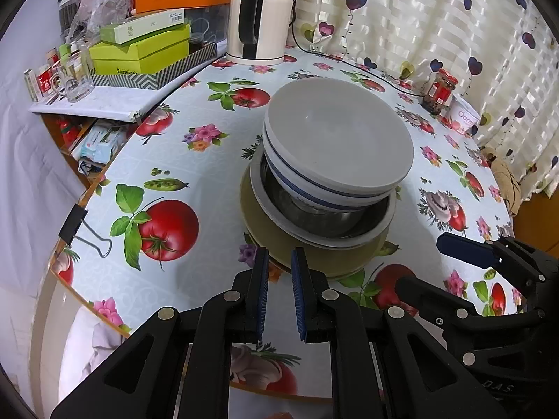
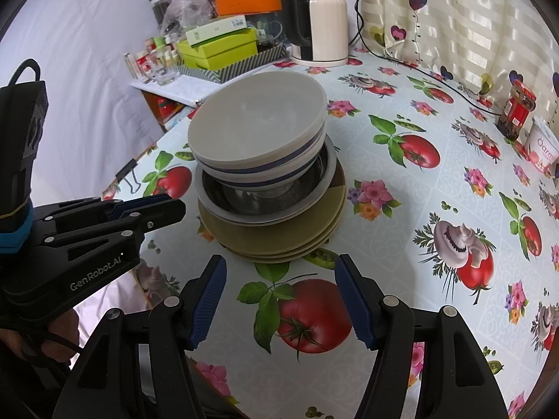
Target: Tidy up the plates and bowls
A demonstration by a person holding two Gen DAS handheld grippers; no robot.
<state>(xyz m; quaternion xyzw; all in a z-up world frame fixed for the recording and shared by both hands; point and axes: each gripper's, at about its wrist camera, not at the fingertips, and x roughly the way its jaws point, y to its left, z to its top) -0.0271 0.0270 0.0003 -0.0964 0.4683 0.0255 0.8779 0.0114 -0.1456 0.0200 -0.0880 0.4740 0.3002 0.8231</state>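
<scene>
Left claw: left claw [image 1: 280,256] has its jaws narrowed almost together with nothing between them, hovering just before the near edge of the stack.
Right claw: right claw [image 2: 279,265] stands wide and empty, over a printed tomato beside the stack.
Stack: bowls [image 1: 339,139] sit nested on top, white with blue bands, above a steel bowl [image 1: 325,216] on a white dish; olive plates [image 2: 279,234] lie underneath, all mid-counter.
Counter: counter [image 1: 195,181] is round, covered by an oilcloth printed with tomatoes, mushrooms, peas and flowers; a binder clip [image 1: 75,225] grips its left edge.
Far edge: kettle [image 1: 260,17], white and black, stands at the back with a cord trailing right; a red-lidded jar [image 1: 441,90] and a tub [image 1: 464,118] sit by the curtain.
Room: curtain [image 1: 436,17] is cream-striped with heart balloons; a side shelf [image 1: 91,106] at left holds green boxes [image 1: 139,50], an orange box, a glass mug and small bottles.
Writing: "GenRobot.AI" on the left claw's body in the right view; the tub reads "Oarm", cut off; box print is too small to read.
</scene>
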